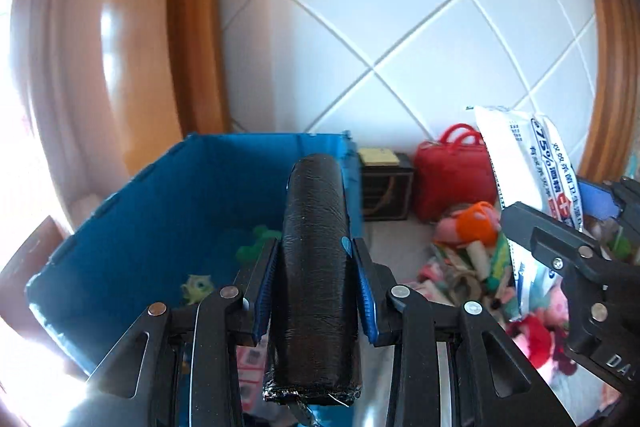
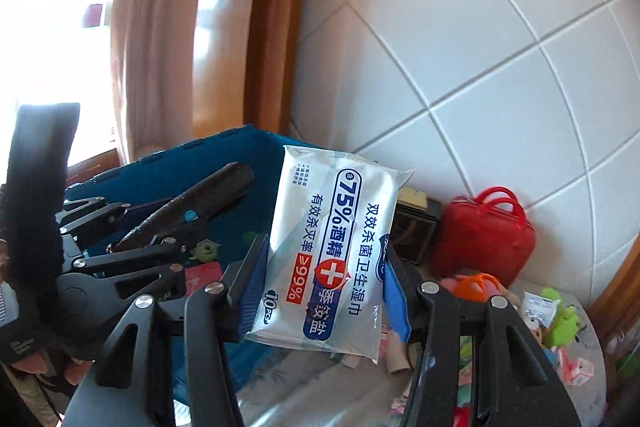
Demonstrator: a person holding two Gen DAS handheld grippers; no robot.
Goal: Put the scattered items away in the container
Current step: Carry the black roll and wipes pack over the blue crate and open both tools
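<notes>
Left gripper (image 1: 314, 291) clamped on black leather case (image 1: 314, 259): blue pads (image 1: 266, 291) pressing both long sides about mid-length, case running lengthwise between the fingers, far rounded end poking well past the fingertips, near end back toward the camera. Held in the air over the near right part of the blue bin (image 1: 160, 211), far end lined up with the bin's far right corner.

Right gripper (image 2: 324, 291) clamped on white wet-wipes pack (image 2: 334, 247): pads on the pack's two long edges near its lower half, printed face toward the camera, upper half sticking out beyond the fingertips and tilted slightly. Pack up in the air, just right of the bin's far right corner in the right wrist view.

In bin: small green one-eyed toy (image 1: 198, 287) on the bottom, another green item (image 1: 256, 245) beside the left finger.

Right of the bin, on the floor against the tiled wall (image 1: 400, 7): dark box (image 1: 386, 187), red handbag (image 2: 486, 239), then a heap of small toys (image 1: 472, 259) incl. an orange one (image 2: 478, 285) and a green plush (image 2: 560, 319).
</notes>
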